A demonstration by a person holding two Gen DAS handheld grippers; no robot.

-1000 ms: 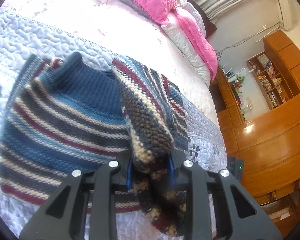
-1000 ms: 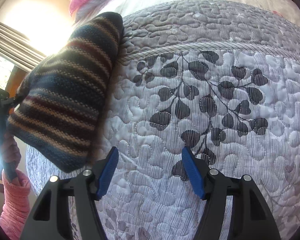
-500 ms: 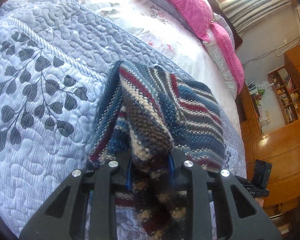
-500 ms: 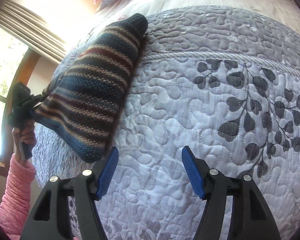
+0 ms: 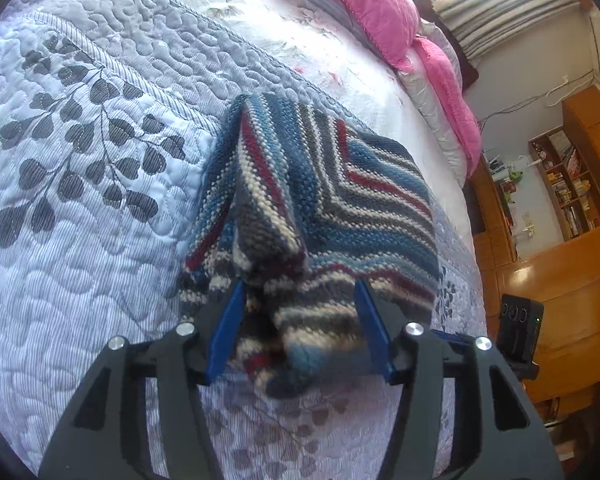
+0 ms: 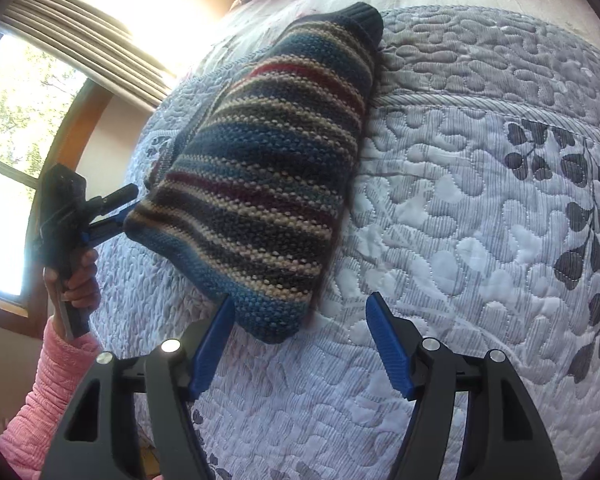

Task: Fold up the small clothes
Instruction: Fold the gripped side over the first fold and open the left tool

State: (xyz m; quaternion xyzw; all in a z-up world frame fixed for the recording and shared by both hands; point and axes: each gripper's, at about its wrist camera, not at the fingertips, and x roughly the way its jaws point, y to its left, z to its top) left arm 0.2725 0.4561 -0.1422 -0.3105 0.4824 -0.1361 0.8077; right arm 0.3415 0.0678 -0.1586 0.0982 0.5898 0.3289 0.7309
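Two hand-held grippers frame a striped knit garment (image 5: 320,200) lying folded on a quilted grey bedspread (image 5: 80,240) printed with dark leaves. Seen from the left wrist camera, the left gripper (image 5: 298,320) has its blue fingers (image 5: 224,328) spread apart on either side of the garment's near edge, the bunched wool lying loose between them with nothing pinched. The garment, banded in blue, cream, grey and dark red, sits just below the raised piping of the bedspread, with pink pillows (image 5: 364,4) well beyond it at the head of the bed. Wooden cabinets (image 5: 560,264) and a bookshelf (image 5: 568,188) line the wall to the right. From the right wrist camera, the right gripper (image 6: 300,340) hangs above the bedspread (image 6: 460,240) with its blue fingers (image 6: 388,344) likewise wide apart and nothing between them, the lower corner of the garment (image 6: 268,184) lying just ahead of its left finger. Across the garment, a hand (image 6: 78,280) in a pink sleeve (image 6: 44,392) grips the handle of the left gripper (image 6: 112,216), whose tips sit at the garment's far edge. A bright window (image 6: 16,128) with striped curtains (image 6: 88,48) fills the upper left.
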